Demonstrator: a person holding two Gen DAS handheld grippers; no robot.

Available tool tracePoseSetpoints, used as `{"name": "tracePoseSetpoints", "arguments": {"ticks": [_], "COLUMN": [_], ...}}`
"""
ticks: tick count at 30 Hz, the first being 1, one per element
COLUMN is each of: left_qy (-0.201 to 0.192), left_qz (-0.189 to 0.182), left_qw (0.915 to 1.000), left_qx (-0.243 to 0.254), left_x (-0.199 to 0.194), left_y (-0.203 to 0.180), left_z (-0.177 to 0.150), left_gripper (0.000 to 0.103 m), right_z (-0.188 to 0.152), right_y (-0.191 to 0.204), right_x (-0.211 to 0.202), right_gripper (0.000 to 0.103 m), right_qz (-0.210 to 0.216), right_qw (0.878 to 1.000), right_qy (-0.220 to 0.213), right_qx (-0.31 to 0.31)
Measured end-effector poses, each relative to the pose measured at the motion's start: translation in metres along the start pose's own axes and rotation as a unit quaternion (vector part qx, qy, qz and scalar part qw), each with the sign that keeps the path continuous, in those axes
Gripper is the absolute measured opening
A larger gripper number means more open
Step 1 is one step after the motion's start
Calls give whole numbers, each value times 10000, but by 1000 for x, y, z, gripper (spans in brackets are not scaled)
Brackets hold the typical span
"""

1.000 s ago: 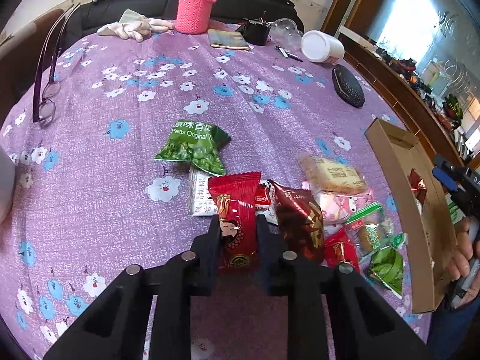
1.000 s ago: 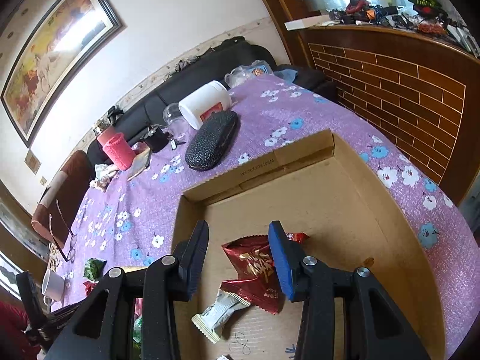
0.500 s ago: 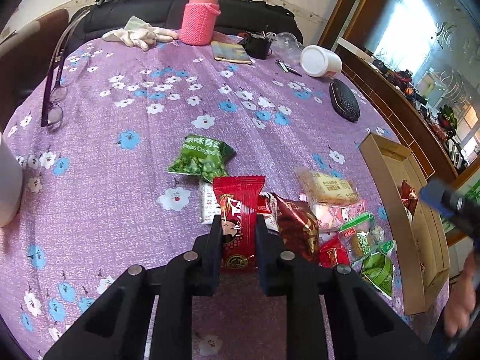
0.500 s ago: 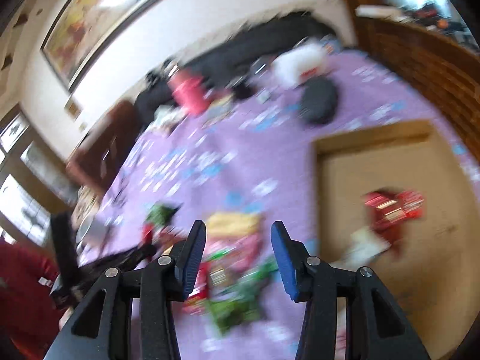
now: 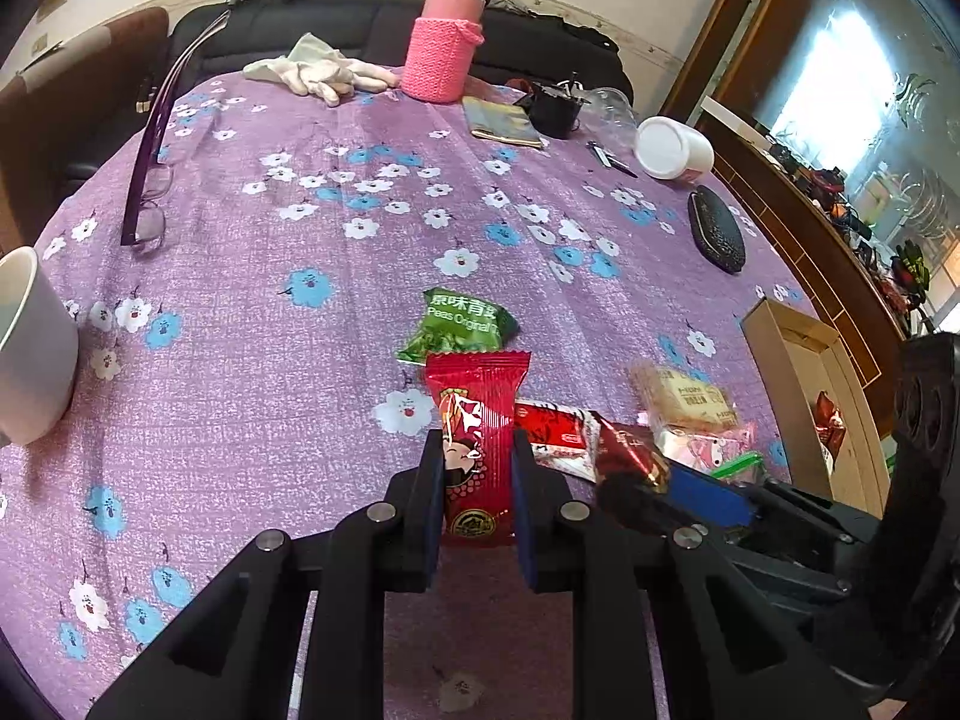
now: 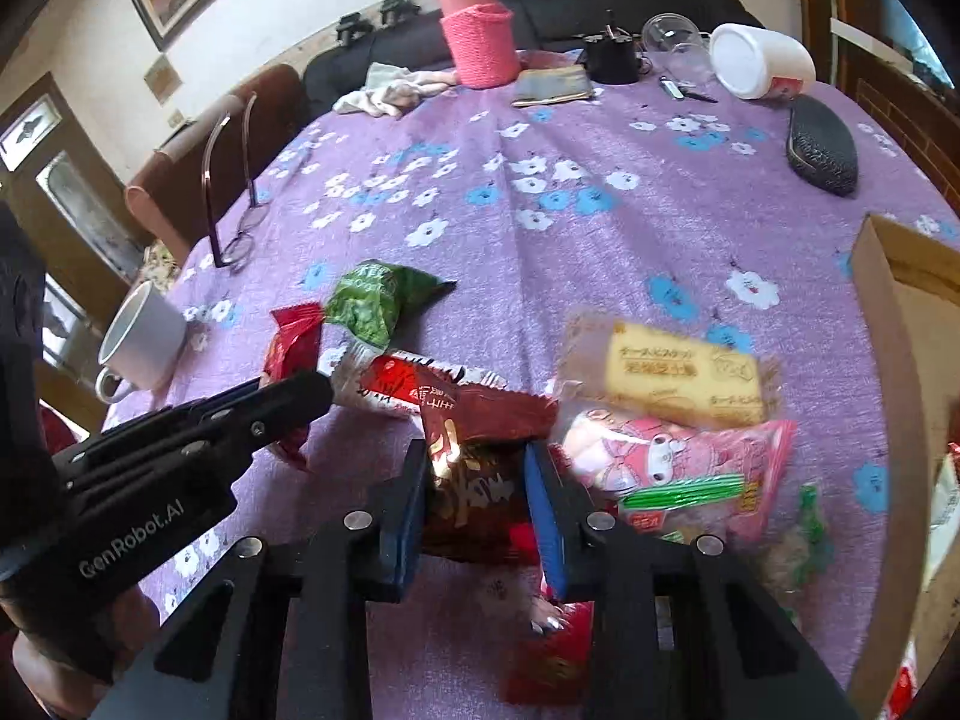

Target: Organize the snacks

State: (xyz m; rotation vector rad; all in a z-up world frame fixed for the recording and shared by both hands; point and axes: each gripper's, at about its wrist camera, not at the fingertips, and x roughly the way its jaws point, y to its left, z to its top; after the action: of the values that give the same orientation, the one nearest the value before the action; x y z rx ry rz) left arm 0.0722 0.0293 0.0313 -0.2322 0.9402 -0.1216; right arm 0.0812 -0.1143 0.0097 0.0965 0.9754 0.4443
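**At the Snack Pile: Both Tongs Engaged**

On the desk [image 5: 252, 312], the left tongs [image 5: 477, 468] are clenched on an upright red snack packet [image 5: 477, 414], held clear of the pile. The right tongs [image 6: 477, 480] have just been closing; a dark red packet [image 6: 480, 450] sits between their pads, apparently gripped. Only the left wrist view shows inside the cardboard box [image 5: 774, 348], where one red packet [image 5: 831, 426] lies. Only the right wrist view shows the yellow biscuit packet [image 6: 678, 375] and pink packet [image 6: 672, 450] clearly.

Wide bare cloth [image 5: 360, 276] mid-table — open passage; snack heap [image 6: 660, 420] crowds the front; mug [image 5: 30, 348] guards the left edge.
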Motion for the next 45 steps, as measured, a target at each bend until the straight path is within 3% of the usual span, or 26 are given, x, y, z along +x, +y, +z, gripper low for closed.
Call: {"name": "tracePoseSetpoints", "arguments": {"ticks": [14, 23, 45], "left_qy": [7, -165, -790], "left_qz": [-221, -13, 755], "left_qw": [9995, 9990, 9887], "left_qx": [220, 409, 1027], "left_x": [3, 1, -7], "left_y": [-19, -26, -48], "left_z": [-6, -8, -14], "left_gripper": [19, 19, 19], "right_z": [2, 3, 2], "right_y": [-12, -16, -23], "right_x": [-36, -44, -47], "right_gripper": [28, 27, 27], "right_qz": [686, 176, -43], "right_qw": [9936, 9927, 9920], "right_qy": [-858, -1166, -1241], "right_qx": [269, 234, 233]}}
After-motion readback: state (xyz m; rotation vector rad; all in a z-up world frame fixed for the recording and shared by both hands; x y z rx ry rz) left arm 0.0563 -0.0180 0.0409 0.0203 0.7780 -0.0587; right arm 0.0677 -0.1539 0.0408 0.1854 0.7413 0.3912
